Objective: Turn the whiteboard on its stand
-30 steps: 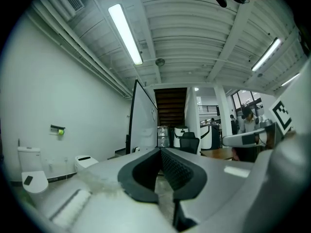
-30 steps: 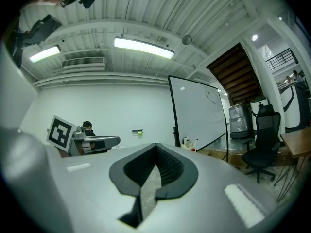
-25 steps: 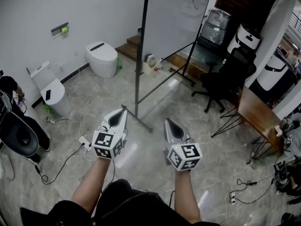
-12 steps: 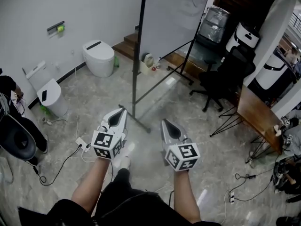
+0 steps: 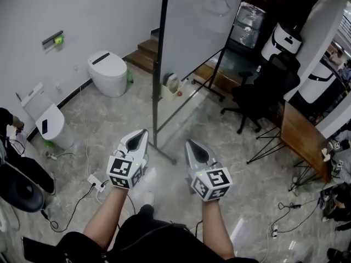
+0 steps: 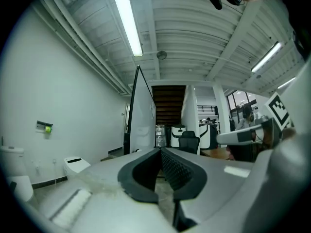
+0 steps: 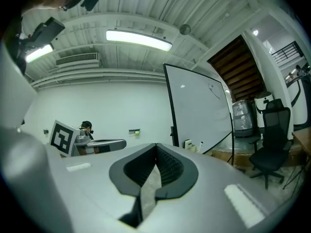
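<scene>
Whiteboard [image 5: 192, 32] fills the upper middle of the head view. It stands on its dark metal stand [image 5: 155, 97], whose near post drops to a foot on the pale stone floor [image 5: 109, 114], just above the gripper tips in the frame. Neither gripper touches the board or the stand.

The left gripper [image 5: 141, 134] sits at lower centre-left, with the right gripper [image 5: 190, 145] beside it at lower centre; both are held out on bare forearms. Each has its jaws closed tip to tip with nothing between them, as the left gripper view [image 6: 159, 152] and the right gripper view [image 7: 156, 147] show.

From the left gripper the board [image 6: 143, 115] appears nearly edge-on at centre. From the right gripper its white face [image 7: 201, 113] shows at centre-right.

A white toilet [image 5: 107, 70] stands at upper left and a black office chair [image 5: 263, 92] at right.
</scene>
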A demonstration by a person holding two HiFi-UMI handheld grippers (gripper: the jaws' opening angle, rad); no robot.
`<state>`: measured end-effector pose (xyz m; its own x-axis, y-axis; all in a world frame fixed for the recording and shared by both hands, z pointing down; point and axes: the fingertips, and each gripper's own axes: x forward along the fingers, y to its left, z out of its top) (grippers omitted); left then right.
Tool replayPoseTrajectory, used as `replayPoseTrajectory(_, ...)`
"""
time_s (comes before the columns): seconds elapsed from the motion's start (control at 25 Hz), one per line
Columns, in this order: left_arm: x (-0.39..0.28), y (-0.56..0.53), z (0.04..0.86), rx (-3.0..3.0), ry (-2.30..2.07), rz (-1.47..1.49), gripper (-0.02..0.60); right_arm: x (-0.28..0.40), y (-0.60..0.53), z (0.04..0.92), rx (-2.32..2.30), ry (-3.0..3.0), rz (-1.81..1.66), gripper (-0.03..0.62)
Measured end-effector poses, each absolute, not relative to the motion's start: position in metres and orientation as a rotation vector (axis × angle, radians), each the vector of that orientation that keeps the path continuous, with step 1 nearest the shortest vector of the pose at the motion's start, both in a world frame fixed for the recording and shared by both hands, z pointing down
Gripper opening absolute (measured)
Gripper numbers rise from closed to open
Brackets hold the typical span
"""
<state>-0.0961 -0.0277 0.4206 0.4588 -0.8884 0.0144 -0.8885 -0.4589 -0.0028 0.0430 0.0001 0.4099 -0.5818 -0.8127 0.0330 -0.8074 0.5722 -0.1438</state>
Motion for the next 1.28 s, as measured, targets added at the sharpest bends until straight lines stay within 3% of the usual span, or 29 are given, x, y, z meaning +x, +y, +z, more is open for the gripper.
replayPoseTrajectory(0.68,-0.135,-0.194,0.418,2.729,-1.549,0.025,0.003,0.000,-0.155,0.405,-1.539,2.675,-0.204,0.008)
replayPoseTrajectory(1.28,-0.155,-0.241,0.439,2.740,-1.491,0.020,0.003,-0.022,-0.195,0.415,-1.574,2.663,-0.226,0.008)
